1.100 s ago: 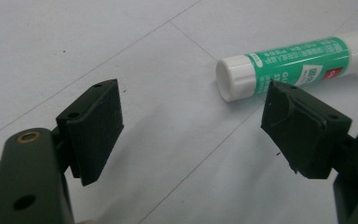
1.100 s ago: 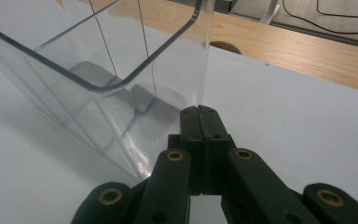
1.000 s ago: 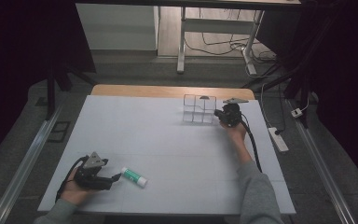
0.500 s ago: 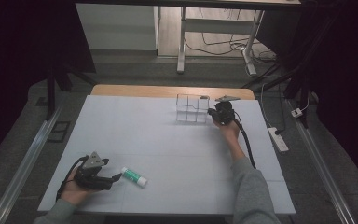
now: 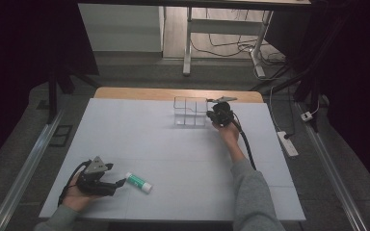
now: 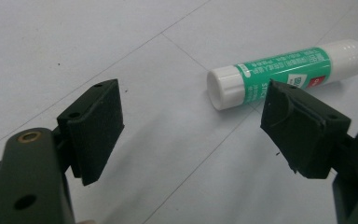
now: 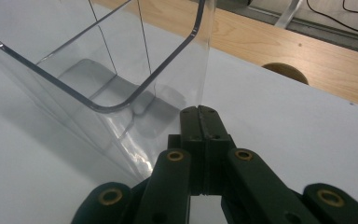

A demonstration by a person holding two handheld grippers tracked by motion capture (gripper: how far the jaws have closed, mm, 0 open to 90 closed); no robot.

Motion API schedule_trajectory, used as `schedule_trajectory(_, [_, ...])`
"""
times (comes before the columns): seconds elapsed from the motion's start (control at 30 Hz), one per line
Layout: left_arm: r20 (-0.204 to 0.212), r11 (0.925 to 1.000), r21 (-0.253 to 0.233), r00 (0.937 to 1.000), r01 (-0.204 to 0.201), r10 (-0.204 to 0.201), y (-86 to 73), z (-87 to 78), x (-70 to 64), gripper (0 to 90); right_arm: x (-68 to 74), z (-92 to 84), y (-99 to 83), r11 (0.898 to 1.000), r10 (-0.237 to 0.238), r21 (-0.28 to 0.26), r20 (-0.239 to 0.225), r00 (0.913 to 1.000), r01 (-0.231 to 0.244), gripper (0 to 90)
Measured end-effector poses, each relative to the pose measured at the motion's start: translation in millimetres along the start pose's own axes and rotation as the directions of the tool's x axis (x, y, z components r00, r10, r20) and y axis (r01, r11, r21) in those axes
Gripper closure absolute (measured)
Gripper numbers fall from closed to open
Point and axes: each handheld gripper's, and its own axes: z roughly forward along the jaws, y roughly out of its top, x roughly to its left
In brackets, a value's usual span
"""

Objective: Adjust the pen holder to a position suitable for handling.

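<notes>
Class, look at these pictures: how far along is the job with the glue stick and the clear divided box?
Nothing looks finished: the glue stick lies on the white table, and the clear divided box looks empty. In hand: the left tongs stand open just short of the stick, and the right tongs, shut, touch the box's corner. Left, probably: gripping the stick and bringing it to the box.

light: bright table [image 5: 183,159], dark surround | focus: sharp | glare: mild

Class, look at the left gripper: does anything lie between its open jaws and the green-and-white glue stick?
Nothing visible does. The left gripper stands open, and only bare white table separates it from the green-and-white glue stick.
</notes>
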Motion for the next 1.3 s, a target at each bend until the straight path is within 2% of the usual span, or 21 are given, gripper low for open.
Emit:
schedule_trajectory(0.63, [0.004,1.0000,0.004,1.0000,0.000,0.000,-0.1,0.9,0.4,20.4,25.4,16.8,13.8,1.000,-0.029,0.004,-0.038,0.9989,0.029,88.6])
schedule_trajectory(0.93, [0.004,1.0000,0.005,1.0000,0.001,-0.001,-0.3,1.2,0.7,20.4,31.6,19.1,15.2,0.999,-0.042,0.015,-0.053,0.9977,0.043,88.5])
schedule_trajectory(1.13, [0.005,1.0000,0.001,1.0000,0.001,-0.001,-0.3,0.7,1.0,20.4,32.5,14.2,15.2,0.999,-0.043,0.023,-0.062,0.9971,0.045,88.6])
schedule_trajectory(1.3, [0.007,1.0000,-0.002,1.0000,0.000,0.000,-0.5,0.6,1.3,20.4,34.2,-1.8,9.7,0.998,-0.052,0.015,-0.064,0.9966,0.053,88.6])
